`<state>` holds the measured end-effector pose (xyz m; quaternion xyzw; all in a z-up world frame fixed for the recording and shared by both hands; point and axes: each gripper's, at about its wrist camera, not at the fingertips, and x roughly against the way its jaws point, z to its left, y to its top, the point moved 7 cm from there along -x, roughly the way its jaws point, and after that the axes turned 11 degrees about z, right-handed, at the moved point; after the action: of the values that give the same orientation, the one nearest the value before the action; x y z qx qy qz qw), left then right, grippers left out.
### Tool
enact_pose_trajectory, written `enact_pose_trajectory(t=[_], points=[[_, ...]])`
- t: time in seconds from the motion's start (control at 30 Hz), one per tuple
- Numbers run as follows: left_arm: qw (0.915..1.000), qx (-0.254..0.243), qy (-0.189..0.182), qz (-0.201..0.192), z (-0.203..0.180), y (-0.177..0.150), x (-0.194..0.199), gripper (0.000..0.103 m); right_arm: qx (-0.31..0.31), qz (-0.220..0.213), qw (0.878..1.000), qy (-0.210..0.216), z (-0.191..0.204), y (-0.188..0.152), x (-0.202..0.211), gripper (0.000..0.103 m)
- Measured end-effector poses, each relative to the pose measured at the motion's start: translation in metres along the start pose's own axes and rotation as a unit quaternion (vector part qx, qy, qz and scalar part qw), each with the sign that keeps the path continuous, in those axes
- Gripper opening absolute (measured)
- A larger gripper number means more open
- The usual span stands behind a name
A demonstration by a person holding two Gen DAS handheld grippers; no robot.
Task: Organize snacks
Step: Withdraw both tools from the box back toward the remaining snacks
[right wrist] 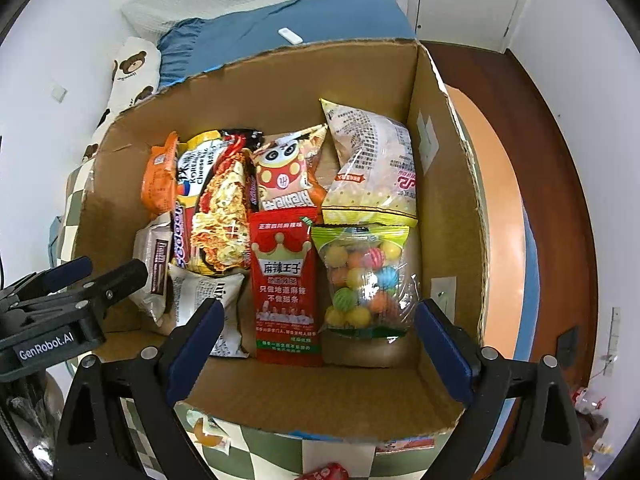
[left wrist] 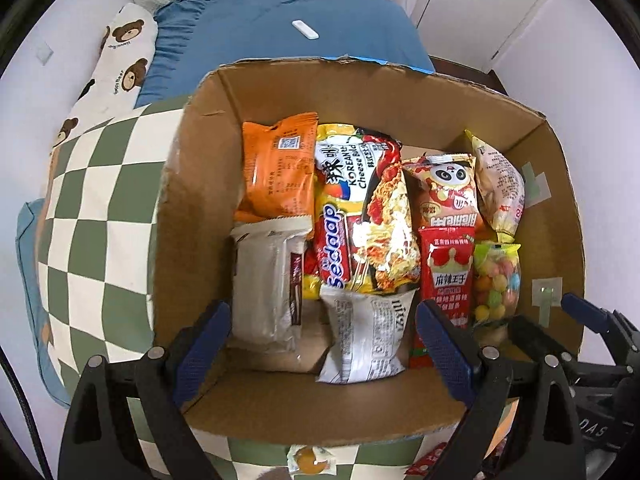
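Cardboard box (left wrist: 400,92), open top, resting on a green-and-white checkered cushion (left wrist: 100,208) — contents as follows. Far-left corner: orange packet (left wrist: 276,176), with a white wrapped bar (left wrist: 264,288) nearer the cameras. Centre: yellow noodle pack (left wrist: 360,212), tilted, overlapping a white printed sachet (left wrist: 368,340) at the near wall. Right of centre: panda snack bag (right wrist: 286,172) behind a red crown-printed packet (right wrist: 286,284), lying flat. Right side: pale bun bag (right wrist: 372,172) propped toward the far wall, with the clear bag of coloured candy balls (right wrist: 366,280) in front, touching the red packet.

Left gripper (left wrist: 320,352) — hovering over the near wall, jaws spread, holding nothing. Right gripper (right wrist: 316,356) — likewise over the near wall, jaws spread and empty.

Surroundings: blue pillow (left wrist: 280,44) beyond the box, bear-print pillow (left wrist: 120,60) to its left, small white device (left wrist: 305,30) lying on the blue pillow.
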<state>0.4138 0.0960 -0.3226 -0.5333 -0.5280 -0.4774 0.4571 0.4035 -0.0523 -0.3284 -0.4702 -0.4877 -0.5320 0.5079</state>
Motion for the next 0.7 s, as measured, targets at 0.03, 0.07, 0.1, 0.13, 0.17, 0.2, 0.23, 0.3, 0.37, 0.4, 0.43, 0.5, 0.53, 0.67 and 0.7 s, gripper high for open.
enact_pose_trajectory(t=[0.03, 0.07, 0.1, 0.13, 0.17, 0.2, 0.23, 0.3, 0.37, 0.4, 0.43, 0.5, 0.53, 0.67, 0.7], points=[[1.0, 0.0, -0.001, -0.002, 0.0, -0.002, 0.001, 0.095, 0.002, -0.002, 1.0, 0.0, 0.001, -0.001, 0.002, 0.098], [1.0, 0.001, -0.002, -0.003, 0.001, -0.001, 0.004, 0.095, 0.003, -0.005, 1.0, 0.001, 0.003, -0.002, 0.004, 0.098], [1.0, 0.002, -0.001, -0.008, 0.003, -0.004, 0.008, 0.095, 0.002, -0.008, 1.0, 0.001, 0.004, -0.004, 0.005, 0.098], [0.9999, 0.002, 0.0, -0.011, 0.0, -0.004, 0.008, 0.095, 0.003, -0.011, 1.0, 0.001, 0.004, -0.005, 0.008, 0.098], [0.9999, 0.001, 0.003, -0.016, 0.001, -0.004, 0.009, 0.095, 0.004, -0.014, 1.0, 0.002, 0.005, -0.006, 0.01, 0.098], [0.9997, 0.001, 0.006, -0.025, 0.002, -0.007, 0.015, 0.095, 0.004, -0.019, 1.0, 0.003, 0.006, -0.008, 0.013, 0.098], [0.9996, 0.0, 0.008, -0.029, 0.002, -0.008, 0.017, 0.095, 0.004, -0.023, 1.0, 0.004, 0.006, -0.009, 0.016, 0.098], [0.999, -0.002, 0.01, -0.043, 0.004, -0.015, 0.027, 0.095, 0.005, -0.033, 0.999, 0.007, 0.007, -0.013, 0.025, 0.098], [0.9984, -0.005, 0.011, -0.055, 0.004, -0.021, 0.034, 0.095, 0.004, -0.041, 0.999, 0.01, 0.007, -0.018, 0.031, 0.098], [0.998, -0.007, 0.012, -0.062, 0.003, -0.026, 0.039, 0.095, 0.003, -0.047, 0.999, 0.013, 0.007, -0.022, 0.036, 0.098], [0.9974, -0.01, 0.013, -0.07, 0.003, -0.031, 0.044, 0.095, 0.004, -0.053, 0.998, 0.013, 0.008, -0.026, 0.041, 0.098], [0.9963, -0.014, 0.017, -0.084, 0.001, -0.04, 0.052, 0.095, 0.006, -0.067, 0.998, 0.012, 0.008, -0.033, 0.048, 0.098], [0.9955, -0.016, 0.019, -0.091, 0.001, -0.046, 0.057, 0.095, 0.008, -0.072, 0.997, 0.011, 0.008, -0.037, 0.051, 0.098], [0.9928, -0.02, 0.018, -0.117, -0.001, -0.066, 0.073, 0.095, 0.016, -0.101, 0.995, 0.009, 0.012, -0.056, 0.071, 0.098], [0.992, -0.022, 0.018, -0.124, -0.002, -0.071, 0.078, 0.095, 0.017, -0.109, 0.994, 0.008, 0.012, -0.061, 0.076, 0.098]])
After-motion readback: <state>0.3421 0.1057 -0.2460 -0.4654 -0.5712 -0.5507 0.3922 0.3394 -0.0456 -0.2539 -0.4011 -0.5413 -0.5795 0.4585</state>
